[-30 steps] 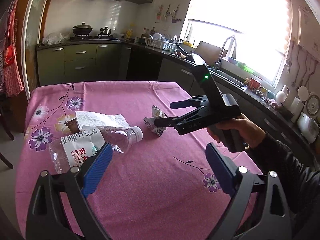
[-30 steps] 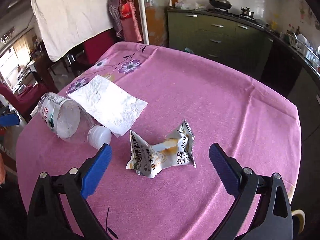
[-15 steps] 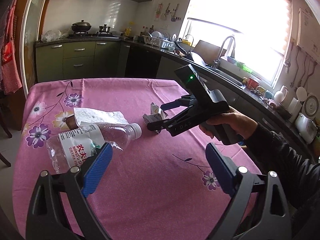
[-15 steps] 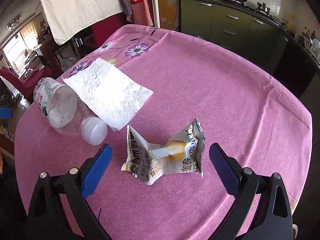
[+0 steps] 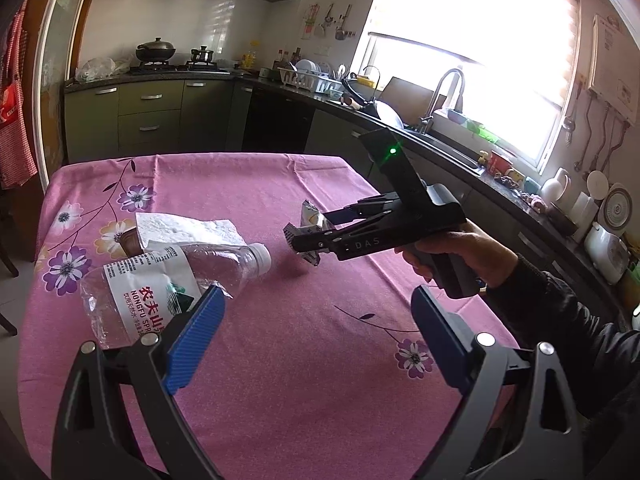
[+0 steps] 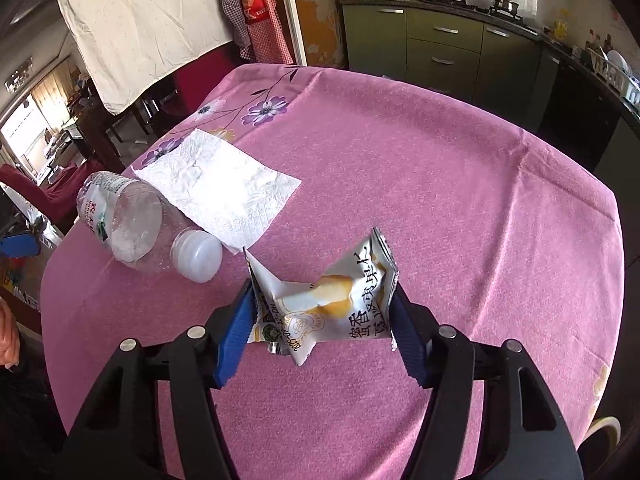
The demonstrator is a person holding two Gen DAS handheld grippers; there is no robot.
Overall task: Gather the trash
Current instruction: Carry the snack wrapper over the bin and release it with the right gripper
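A crumpled silver snack wrapper (image 6: 324, 300) with Chinese print sits between the blue pads of my right gripper (image 6: 322, 312), which is shut on it just above the pink tablecloth (image 6: 440, 184). In the left wrist view the right gripper (image 5: 308, 236) holds the wrapper (image 5: 310, 216) at mid table. An empty clear water bottle (image 5: 160, 284) with a white cap lies on its side; it also shows in the right wrist view (image 6: 132, 224). A white paper napkin (image 6: 220, 188) lies flat beside it. My left gripper (image 5: 316, 328) is open and empty, near the bottle.
The table stands in a kitchen with green cabinets (image 5: 148, 116), a stove and a sink counter (image 5: 440, 136) beyond its far and right edges. A dark red chair (image 6: 44, 192) stands beyond the table's left side. A small brown object (image 5: 130, 242) lies partly under the napkin.
My right gripper has moved forward onto the snack wrapper and closed on it. The left gripper has stayed open and nearly still.
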